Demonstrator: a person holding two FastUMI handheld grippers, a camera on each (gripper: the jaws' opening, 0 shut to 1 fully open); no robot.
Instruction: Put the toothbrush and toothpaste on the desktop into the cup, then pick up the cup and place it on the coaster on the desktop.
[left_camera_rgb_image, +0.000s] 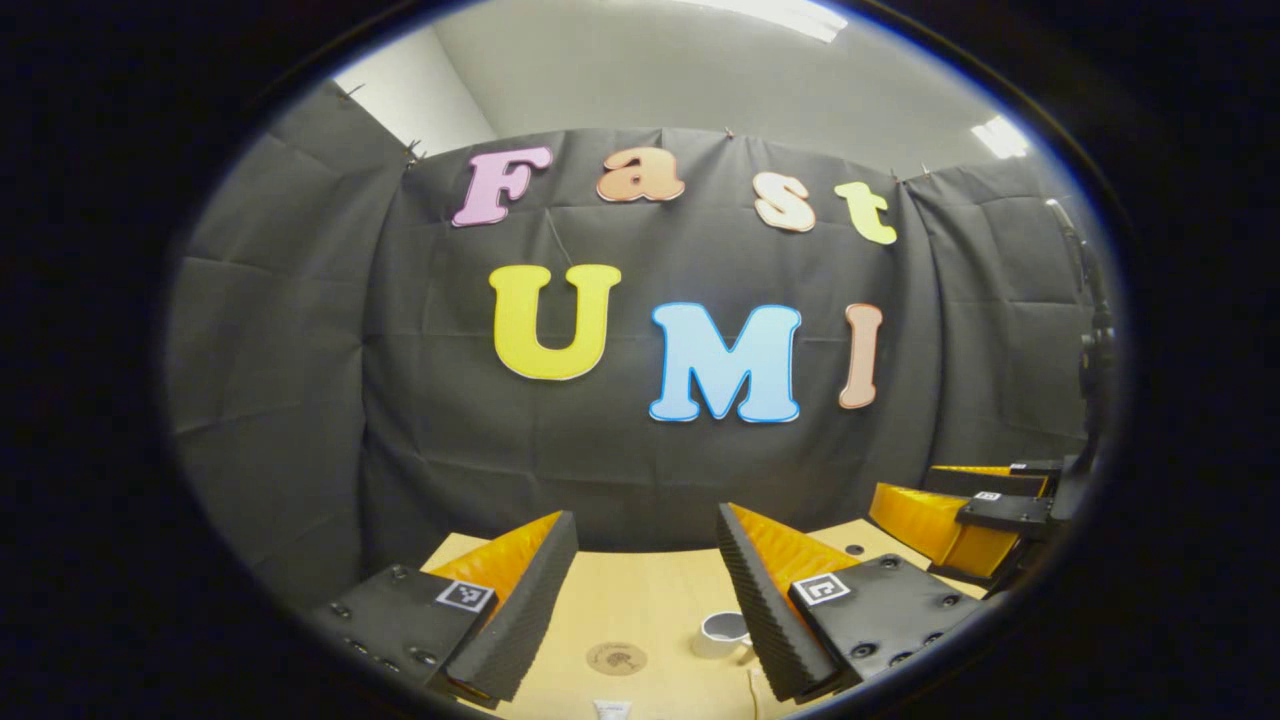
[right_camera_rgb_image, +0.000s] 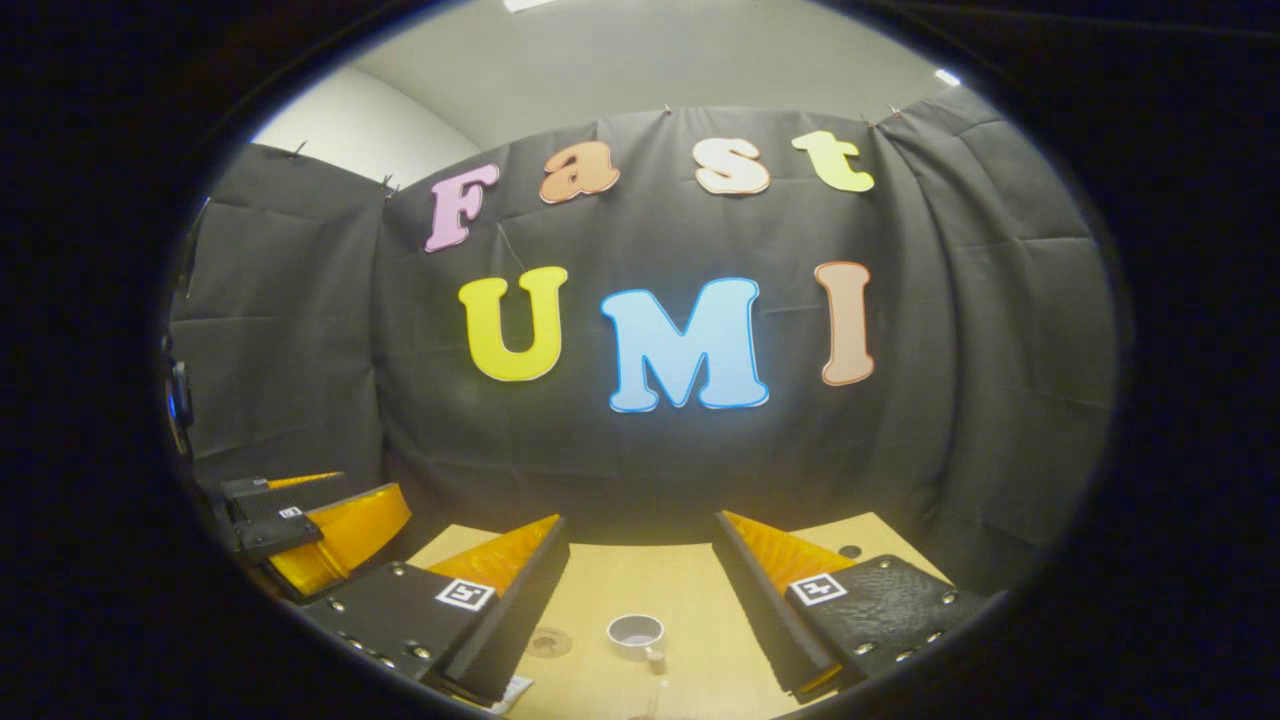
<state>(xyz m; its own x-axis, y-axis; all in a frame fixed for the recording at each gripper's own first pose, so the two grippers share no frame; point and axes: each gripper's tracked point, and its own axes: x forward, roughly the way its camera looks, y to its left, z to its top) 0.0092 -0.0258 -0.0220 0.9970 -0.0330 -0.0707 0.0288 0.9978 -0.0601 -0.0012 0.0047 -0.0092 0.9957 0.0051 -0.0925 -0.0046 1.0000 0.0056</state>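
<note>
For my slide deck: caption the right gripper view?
Open right gripper above the light wooden desktop, white cup between its jaws.

Left gripper view: the cup (left_camera_rgb_image: 722, 632) is partly hidden behind the left gripper's right finger (left_camera_rgb_image: 765, 610). The toothpaste (left_camera_rgb_image: 612, 709) is cut off by the lower edge; just its top end shows. Right gripper view: the coaster (right_camera_rgb_image: 548, 642) is partly covered by a finger (right_camera_rgb_image: 510, 620); its printed mark is too small to make out.

Counter (left_camera_rgb_image: 640, 610): pale wood, smooth, matt. Cup (left_camera_rgb_image: 722, 632): white, glossy, ceramic-looking. Wall cloth (left_camera_rgb_image: 300, 350): matt, creased. My left claw's (left_camera_rgb_image: 640, 600) pads (left_camera_rgb_image: 520, 610): ribbed foam.
</note>
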